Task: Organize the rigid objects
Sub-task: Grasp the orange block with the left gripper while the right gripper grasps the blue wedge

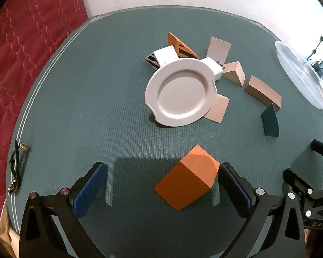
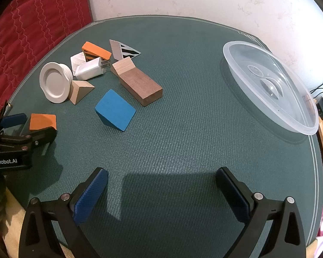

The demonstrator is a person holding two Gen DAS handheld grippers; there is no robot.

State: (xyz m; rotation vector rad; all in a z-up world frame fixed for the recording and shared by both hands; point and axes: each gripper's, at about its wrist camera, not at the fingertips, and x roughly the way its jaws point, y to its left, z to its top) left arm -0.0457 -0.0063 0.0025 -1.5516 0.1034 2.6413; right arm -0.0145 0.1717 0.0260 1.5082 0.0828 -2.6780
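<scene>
Left wrist view: left gripper point(image 1: 161, 185) gapes wide around orange block point(image 1: 188, 177), poised to grasp; right gripper point(image 2: 161, 191) wide, empty.

1. In my right wrist view I read "GenRobot.AI" in white letters on the black body of the left gripper point(image 2: 28, 126), at the left edge of the picture.
2. In my left wrist view I make out pale letters that look like "DAS" on the black body of the right gripper point(image 1: 308, 161), low at the right edge; the fisheye bends them, so I am not sure of that reading.
3. The clear plastic bowl point(image 2: 269, 86) has raised marks moulded into its bottom, but they are too small for me to read.
4. I can read nothing else.
</scene>
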